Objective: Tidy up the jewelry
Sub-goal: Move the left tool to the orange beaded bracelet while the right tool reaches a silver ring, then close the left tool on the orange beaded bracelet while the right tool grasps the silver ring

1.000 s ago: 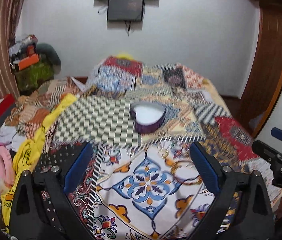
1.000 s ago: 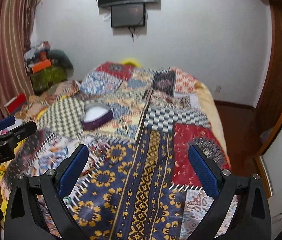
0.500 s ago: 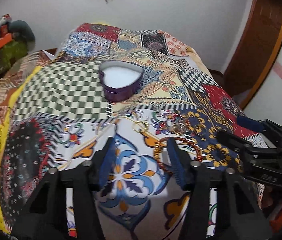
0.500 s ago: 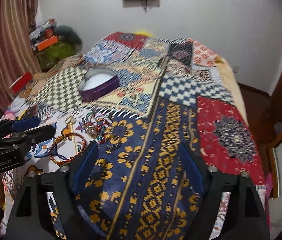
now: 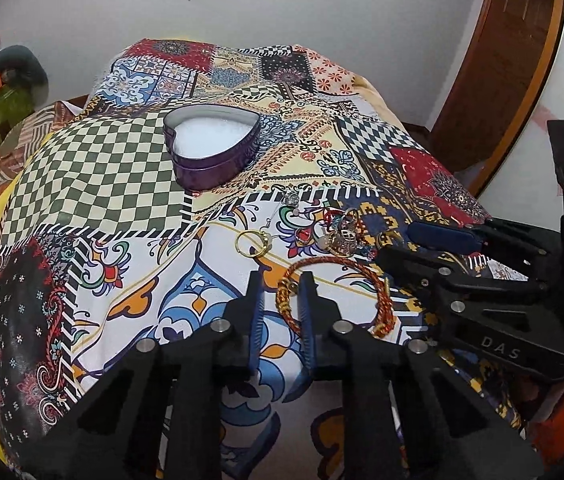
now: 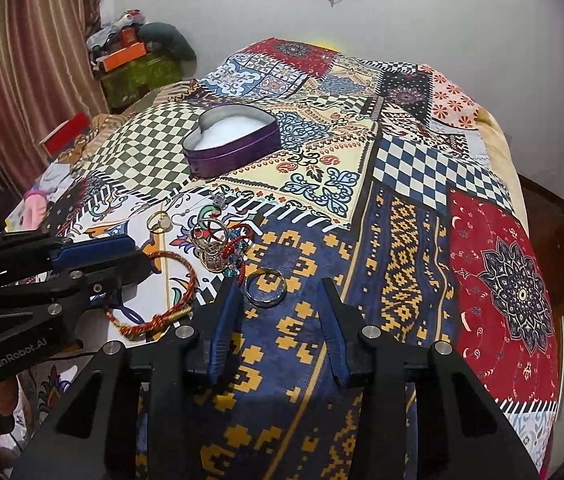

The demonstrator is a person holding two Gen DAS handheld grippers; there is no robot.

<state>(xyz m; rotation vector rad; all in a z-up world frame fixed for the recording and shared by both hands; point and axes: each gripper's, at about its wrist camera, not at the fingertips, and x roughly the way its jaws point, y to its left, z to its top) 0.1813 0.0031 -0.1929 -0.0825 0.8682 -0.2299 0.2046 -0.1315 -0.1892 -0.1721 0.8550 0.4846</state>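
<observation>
Braided red-and-orange cord bracelet (image 5: 334, 292) is what your left gripper (image 5: 280, 300) now straddles: its fingers have narrowed a lot vs a sec ago (they stood wide then) and sit either side of the cord's near-left arc, on the near side of the purple heart-shaped tin (image 5: 212, 152). Can't tell if the pads actually pinch yet; a slim gap shows around the cord, so I'd call it closing, not gripped.

Your right gripper (image 6: 280, 304) has also dropped in toward the bed and half-closed, w/ its jaws parted around the plain silver ring (image 6: 266, 286), not touching it as far as I can see. That ring lies nearer you than the tin, to its right.

Both views have tipped down from wall to the patchwork quilt (image 6: 402, 220), so you've gone from approach to pick.

Rest of the jewelry between tin and grippers: gold ring (image 5: 252, 242), tangled charm pile (image 5: 342, 232) (beads, wire loops, hard to separate by eye).

Tin is open, white lining bare, nothing in it yet. My read: task barely started; first grasp is on the bracelet, then carry it forward to the tin.
</observation>
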